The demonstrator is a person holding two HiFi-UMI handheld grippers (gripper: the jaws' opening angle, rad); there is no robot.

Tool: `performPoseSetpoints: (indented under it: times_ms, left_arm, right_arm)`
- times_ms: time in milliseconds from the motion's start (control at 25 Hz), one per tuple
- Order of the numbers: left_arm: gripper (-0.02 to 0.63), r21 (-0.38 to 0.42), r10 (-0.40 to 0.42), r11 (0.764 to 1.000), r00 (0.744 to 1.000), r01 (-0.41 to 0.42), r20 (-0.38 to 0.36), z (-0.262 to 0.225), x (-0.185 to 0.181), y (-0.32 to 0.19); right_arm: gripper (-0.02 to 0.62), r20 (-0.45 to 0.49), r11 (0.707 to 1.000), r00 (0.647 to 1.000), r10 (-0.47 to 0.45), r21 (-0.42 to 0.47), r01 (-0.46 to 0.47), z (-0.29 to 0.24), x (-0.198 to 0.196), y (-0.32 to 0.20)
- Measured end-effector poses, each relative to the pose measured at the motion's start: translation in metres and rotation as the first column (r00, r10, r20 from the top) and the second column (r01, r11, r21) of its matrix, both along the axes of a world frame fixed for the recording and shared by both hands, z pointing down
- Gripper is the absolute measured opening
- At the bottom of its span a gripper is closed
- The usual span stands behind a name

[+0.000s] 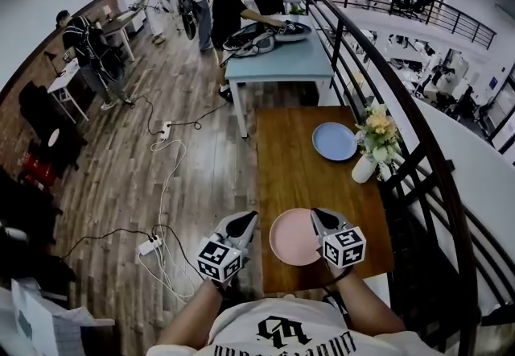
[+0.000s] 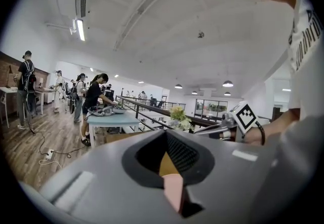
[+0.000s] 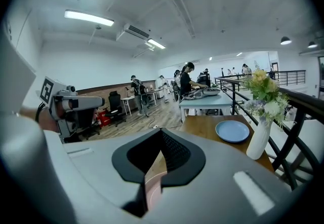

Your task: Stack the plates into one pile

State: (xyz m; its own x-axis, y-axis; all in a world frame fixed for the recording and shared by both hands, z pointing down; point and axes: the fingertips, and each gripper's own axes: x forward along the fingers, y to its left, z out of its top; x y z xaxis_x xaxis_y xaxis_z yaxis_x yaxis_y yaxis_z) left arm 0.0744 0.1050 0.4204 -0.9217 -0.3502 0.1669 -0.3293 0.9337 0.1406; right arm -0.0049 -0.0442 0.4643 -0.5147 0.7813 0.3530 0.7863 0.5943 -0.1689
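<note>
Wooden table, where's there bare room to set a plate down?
Bare: the table's far left beside the blue plate, and the middle between it and the pink plate. Crowded: right edge by the vase, near edge around the pink plate.

My right gripper is matt grey plastic. The table is smooth brown wood; the pink plate looks smooth.

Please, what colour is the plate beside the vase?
The round plate is light blue, clearest in the head view.
</note>
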Motion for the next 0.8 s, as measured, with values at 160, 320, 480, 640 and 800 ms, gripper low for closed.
performPoseSetpoints:
  times_ms: [160, 320, 480, 640, 800]
  left_arm:
    - [0.046, 0.003, 0.044, 0.999, 0.999, -0.044, -0.002, 0.000, -0.013, 0.032]
    - [0.046, -0.001, 0.109, 0.994, 0.994, -0.109, -0.002, -0.001, -0.026, 0.069]
    - [0.046, 0.005, 0.189, 0.982, 0.982, -0.189, -0.008, 0.008, -0.033, 0.105]
    - [0.046, 0.007, 0.250, 0.968, 0.968, -0.250, -0.010, 0.013, -0.036, 0.146]
    - [0.046, 0.015, 0.323, 0.946, 0.946, -0.323, -0.020, 0.012, -0.042, 0.180]
  right_arm:
    - [0.003, -0.009, 0.999, 0.999, 0.042, 0.004, -0.042, 0.002, -0.001, 0.029]
    - [0.003, -0.006, 0.995, 0.995, 0.101, 0.010, -0.101, 0.000, -0.007, 0.064]
    - [0.003, -0.008, 0.983, 0.983, 0.182, 0.016, -0.182, 0.008, -0.004, 0.095]
    - [0.003, -0.013, 0.969, 0.970, 0.245, 0.025, -0.244, 0.016, 0.002, 0.131]
    - [0.003, -0.022, 0.946, 0.946, 0.325, 0.031, -0.324, 0.015, 0.007, 0.161]
